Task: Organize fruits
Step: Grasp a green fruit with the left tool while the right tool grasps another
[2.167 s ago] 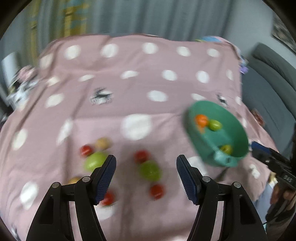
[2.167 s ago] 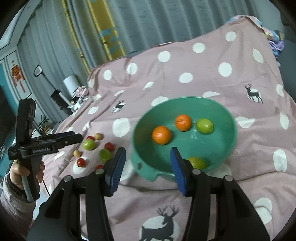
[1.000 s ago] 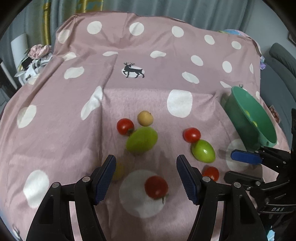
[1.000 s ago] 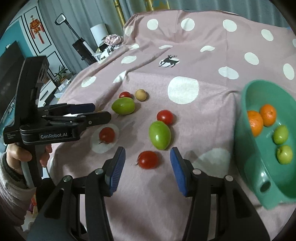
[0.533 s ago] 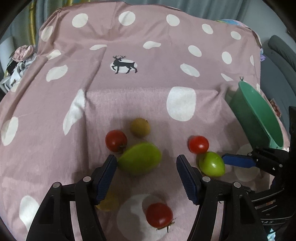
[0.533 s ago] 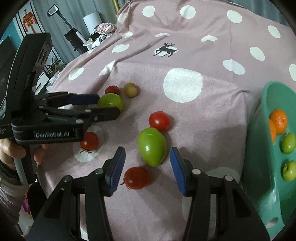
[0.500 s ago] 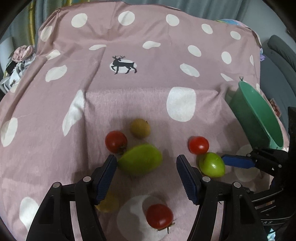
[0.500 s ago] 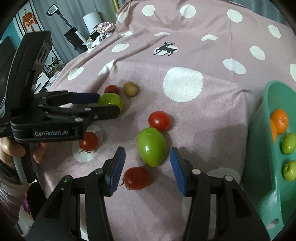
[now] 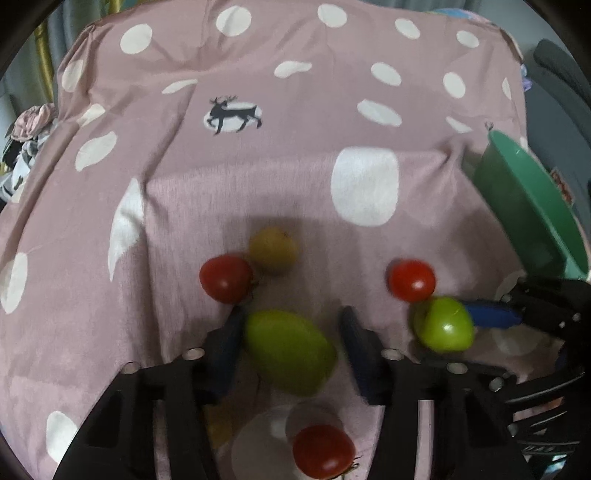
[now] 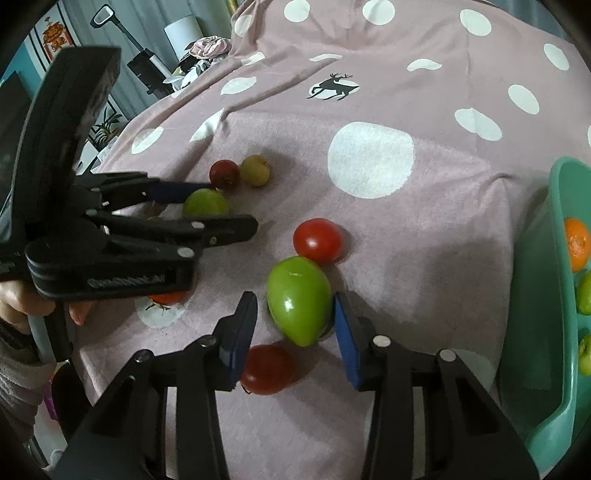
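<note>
Loose fruit lies on a pink polka-dot cloth (image 9: 258, 184). My left gripper (image 9: 291, 343) is open, its pads on either side of a green mango (image 9: 290, 350), which also shows in the right wrist view (image 10: 205, 203). My right gripper (image 10: 295, 325) is open around a second green mango (image 10: 299, 297), also seen in the left wrist view (image 9: 445, 328). Red tomatoes (image 9: 226, 277) (image 9: 411, 279) (image 9: 323, 450) and a small yellow fruit (image 9: 272, 249) lie around them. A green bowl (image 10: 561, 295) at the right holds an orange (image 10: 577, 243) and green fruits.
The bowl's rim (image 9: 535, 199) stands at the right edge in the left wrist view. A grey sofa (image 9: 565, 88) lies beyond the cloth's right edge. Clutter and a lamp (image 10: 181, 33) stand past the far left corner. A tomato (image 10: 267, 369) lies under my right gripper's left finger.
Both grippers have moved forward and down. Each green mango now sits between a gripper's open pads instead of ahead of them.
</note>
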`<state>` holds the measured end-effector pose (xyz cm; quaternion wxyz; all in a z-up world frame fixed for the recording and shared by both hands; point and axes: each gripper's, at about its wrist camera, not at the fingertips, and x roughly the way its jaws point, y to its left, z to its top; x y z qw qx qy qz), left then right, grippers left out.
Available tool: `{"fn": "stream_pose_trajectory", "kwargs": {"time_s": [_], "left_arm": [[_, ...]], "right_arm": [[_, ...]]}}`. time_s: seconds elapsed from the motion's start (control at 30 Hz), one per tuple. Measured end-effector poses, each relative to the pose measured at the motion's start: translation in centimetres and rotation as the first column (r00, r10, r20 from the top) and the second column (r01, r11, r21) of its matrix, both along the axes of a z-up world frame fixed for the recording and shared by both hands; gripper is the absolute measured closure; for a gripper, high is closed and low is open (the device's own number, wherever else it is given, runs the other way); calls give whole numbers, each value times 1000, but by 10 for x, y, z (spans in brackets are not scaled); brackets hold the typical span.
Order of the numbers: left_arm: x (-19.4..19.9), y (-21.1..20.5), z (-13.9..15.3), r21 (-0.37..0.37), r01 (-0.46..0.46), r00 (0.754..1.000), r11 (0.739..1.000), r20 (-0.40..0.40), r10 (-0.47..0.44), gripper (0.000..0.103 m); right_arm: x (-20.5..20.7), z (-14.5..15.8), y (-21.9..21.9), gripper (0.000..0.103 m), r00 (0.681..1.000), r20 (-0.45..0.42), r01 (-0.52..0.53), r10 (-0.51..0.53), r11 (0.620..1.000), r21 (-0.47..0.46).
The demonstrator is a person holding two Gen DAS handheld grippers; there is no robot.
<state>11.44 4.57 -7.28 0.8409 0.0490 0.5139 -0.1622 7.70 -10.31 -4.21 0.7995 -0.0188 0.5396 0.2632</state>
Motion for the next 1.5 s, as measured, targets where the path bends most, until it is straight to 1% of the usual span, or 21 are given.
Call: {"fn": "stream_pose_trajectory", "kwargs": {"time_s": [0.07,0.23,0.4,0.5,0.57,0.67,0.8,0.87,1.0,1.13,1.23,1.33,1.5], "left_arm": [[0,1,1,-5,-5,1000,1000,-1,5,64],[-4,5,1,-21,-17,1000,1000,9,17,65],[-16,11,7,-69,-41,999,997,15,42,66],[-27,13,19,-120,-45,998,992,37,49,72],[-33,12,27,-144,-36,997,989,55,45,78],[-38,9,30,-155,-26,997,988,63,36,78],[-35,13,25,-170,-39,998,985,36,46,78],[-35,12,24,-170,-40,998,985,31,46,76],[-38,4,15,-112,-23,1000,994,12,24,67],[-39,6,4,-118,-32,999,992,-24,30,66],[-40,9,5,-122,-38,999,992,-11,37,66],[-42,10,5,-109,-44,999,993,6,45,66],[-45,13,8,-128,-67,998,990,1,67,66]], "right_arm": [[2,0,0,69,1000,3,-4,4,1000,-2],[2,-1,0,68,1000,11,-2,2,1000,6],[-5,4,-2,68,1000,17,0,-1,999,42],[-14,12,-6,68,999,44,3,-6,998,62],[-19,17,-9,68,998,56,6,-10,997,80],[-24,18,-12,68,998,58,11,-15,997,79],[-28,19,-15,68,998,54,18,-22,997,75],[-30,20,-16,68,998,54,17,-22,997,81],[-29,19,-17,68,998,52,20,-25,996,89],[-28,19,-17,68,998,51,20,-25,996,92],[-28,19,-17,68,998,50,22,-27,995,93],[-28,19,-18,68,998,47,27,-32,995,101],[-28,18,-19,68,998,44,35,-40,993,110]]}}
